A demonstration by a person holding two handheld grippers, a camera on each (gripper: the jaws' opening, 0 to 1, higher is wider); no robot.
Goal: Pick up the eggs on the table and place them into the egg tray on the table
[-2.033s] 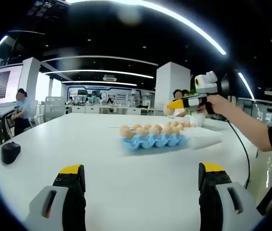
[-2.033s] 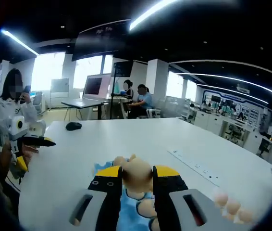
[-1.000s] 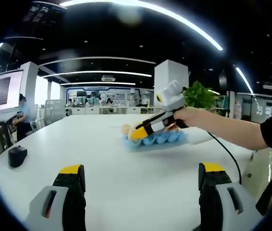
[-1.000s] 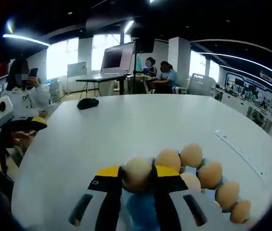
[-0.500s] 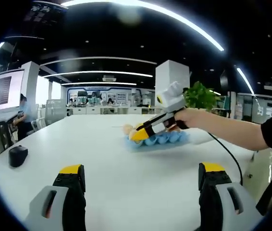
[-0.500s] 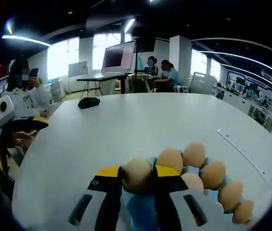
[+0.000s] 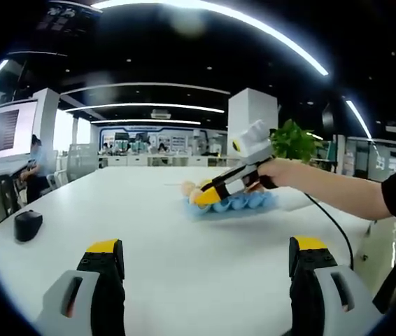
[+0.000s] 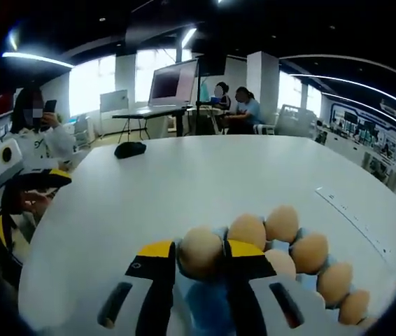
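In the right gripper view my right gripper (image 8: 200, 269) is shut on a tan egg (image 8: 200, 252), held at the near end of the blue egg tray (image 8: 202, 306). Several more eggs (image 8: 282, 224) fill the tray's cells in a row running to the right. In the left gripper view the right gripper (image 7: 208, 194) points down at the tray (image 7: 243, 204), with a hand behind it. My left gripper (image 7: 205, 280) is open and holds nothing, low over the white table (image 7: 184, 245). It also appears at the left of the right gripper view (image 8: 19, 203).
A black mouse (image 7: 28, 225) (image 8: 129, 149) lies on the table far from the tray. A white power strip (image 8: 352, 217) runs along the table beyond the eggs. People sit at a desk with a monitor (image 8: 173, 80) in the background. A green plant (image 7: 292, 136) stands behind the arm.
The right gripper carried the egg down from above the table to the tray's near end. Its jaws stand a hair wider than half a second ago. The left gripper stayed put, open.
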